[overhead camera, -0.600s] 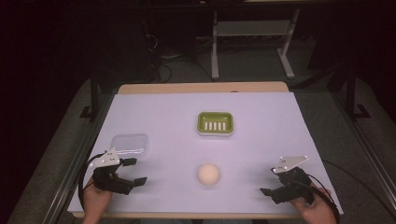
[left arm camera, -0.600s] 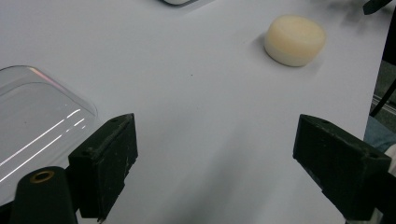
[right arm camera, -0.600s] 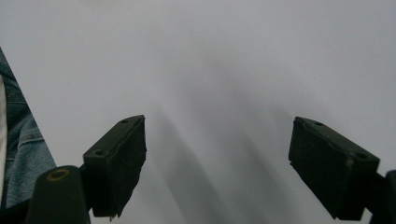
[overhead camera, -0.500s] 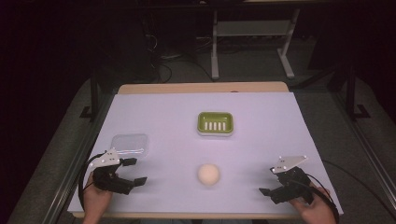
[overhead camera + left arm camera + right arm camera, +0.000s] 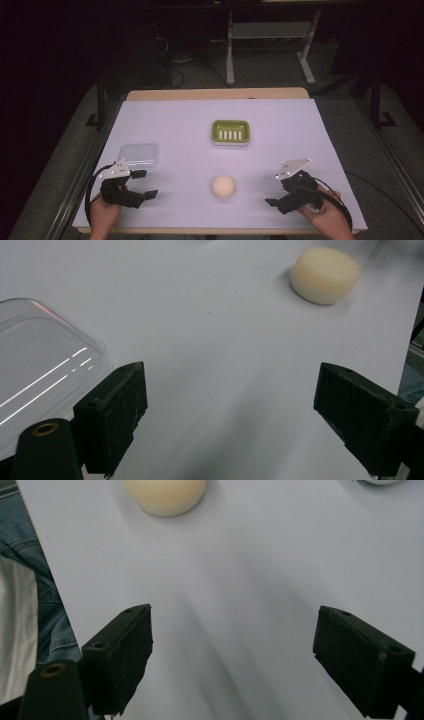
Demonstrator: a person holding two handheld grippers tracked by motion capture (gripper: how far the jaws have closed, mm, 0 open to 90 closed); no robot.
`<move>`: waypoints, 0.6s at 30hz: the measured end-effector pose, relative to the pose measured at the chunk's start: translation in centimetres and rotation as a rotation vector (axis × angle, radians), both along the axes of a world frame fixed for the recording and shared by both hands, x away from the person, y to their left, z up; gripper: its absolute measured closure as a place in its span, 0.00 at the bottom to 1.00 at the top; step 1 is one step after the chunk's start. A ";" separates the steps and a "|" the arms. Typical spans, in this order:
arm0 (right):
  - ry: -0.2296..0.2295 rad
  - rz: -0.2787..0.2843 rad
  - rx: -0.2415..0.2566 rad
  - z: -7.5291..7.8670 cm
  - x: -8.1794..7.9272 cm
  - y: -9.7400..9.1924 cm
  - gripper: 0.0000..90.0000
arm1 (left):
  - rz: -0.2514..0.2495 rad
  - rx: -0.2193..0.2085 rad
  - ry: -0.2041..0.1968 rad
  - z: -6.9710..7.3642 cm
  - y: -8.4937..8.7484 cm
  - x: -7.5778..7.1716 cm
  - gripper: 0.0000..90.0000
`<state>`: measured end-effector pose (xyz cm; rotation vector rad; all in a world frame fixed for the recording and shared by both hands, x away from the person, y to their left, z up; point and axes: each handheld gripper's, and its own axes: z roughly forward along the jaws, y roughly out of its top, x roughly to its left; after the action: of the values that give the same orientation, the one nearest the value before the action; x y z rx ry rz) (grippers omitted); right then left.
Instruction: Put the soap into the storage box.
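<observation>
A pale lilac-white rectangular surface (image 5: pixel 165 125) with a light wooden far edge (image 5: pixel 215 94) sits brightly lit in an otherwise dark room. Beyond that far edge, the grey floor (image 5: pixel 265 75) carries a white metal frame stand (image 5: pixel 270 35) and a tangle of dark cables (image 5: pixel 175 62). Black metal rails (image 5: pixel 75 200) flank the surface on both sides, over grey carpet (image 5: pixel 55 165).

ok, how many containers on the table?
2. A green soap dish sits at the table's centre, toward the far side. A clear plastic lid or box lies near the left edge, just ahead of the left gripper. Nothing seems hidden.
</observation>
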<state>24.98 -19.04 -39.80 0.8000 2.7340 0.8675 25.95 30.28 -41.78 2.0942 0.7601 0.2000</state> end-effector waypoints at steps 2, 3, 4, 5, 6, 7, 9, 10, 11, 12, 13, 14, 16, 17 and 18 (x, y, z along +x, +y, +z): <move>0.000 0.016 -0.005 0.1 0.3 0.4 0.17 | -0.005 -0.012 -0.001 0.0 0.0 0.0 0.15; 0.000 0.016 -0.005 0.1 0.3 0.4 0.17 | -0.003 -0.016 0.003 0.0 -0.1 -0.1 0.15; 0.005 0.019 -0.007 0.2 0.4 0.6 0.17 | -0.005 -0.012 0.002 0.0 0.0 -0.1 0.15; 0.000 0.030 -0.014 0.3 0.6 1.0 0.17 | -0.011 -0.003 -0.001 0.0 0.0 -0.1 0.15; -0.003 0.037 -0.017 0.3 0.7 1.2 0.17 | -0.005 -0.012 0.004 0.0 -0.2 -0.1 0.15; -0.003 0.037 -0.017 0.3 0.7 1.2 0.17 | -0.005 -0.012 0.004 0.0 -0.2 -0.1 0.15; -0.006 0.055 -0.029 0.7 1.1 1.9 0.17 | -0.013 0.000 0.005 -0.1 -0.1 0.0 0.15; -0.009 0.060 -0.031 0.8 1.1 2.1 0.17 | -0.014 0.000 0.005 -0.1 -0.1 0.0 0.15; -0.008 0.068 -0.034 0.9 1.2 2.3 0.17 | -0.014 -0.002 0.005 -0.1 -0.1 0.0 0.15; -0.012 0.075 -0.037 1.0 1.4 2.5 0.17 | -0.011 -0.004 0.007 -0.1 -0.1 0.0 0.15; -0.011 0.080 -0.040 1.1 1.5 2.7 0.17 | -0.011 -0.006 0.007 -0.1 0.0 0.0 0.15; -0.009 0.085 -0.041 1.3 1.6 2.9 0.17 | -0.011 -0.007 0.005 -0.1 0.0 0.0 0.15; -0.007 0.097 -0.043 1.4 1.8 3.2 0.17 | -0.010 -0.008 0.006 -0.1 0.1 0.0 0.15; -0.007 0.097 -0.043 1.4 1.8 3.2 0.17 | -0.010 -0.008 0.006 -0.1 0.1 0.0 0.15; -0.004 0.110 -0.044 1.6 2.0 3.6 0.17 | -0.009 -0.008 0.007 -0.1 0.1 0.0 0.15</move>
<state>26.95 -15.40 -38.23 0.6436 2.8055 0.8257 25.92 30.41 -41.87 2.0910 0.7543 0.1843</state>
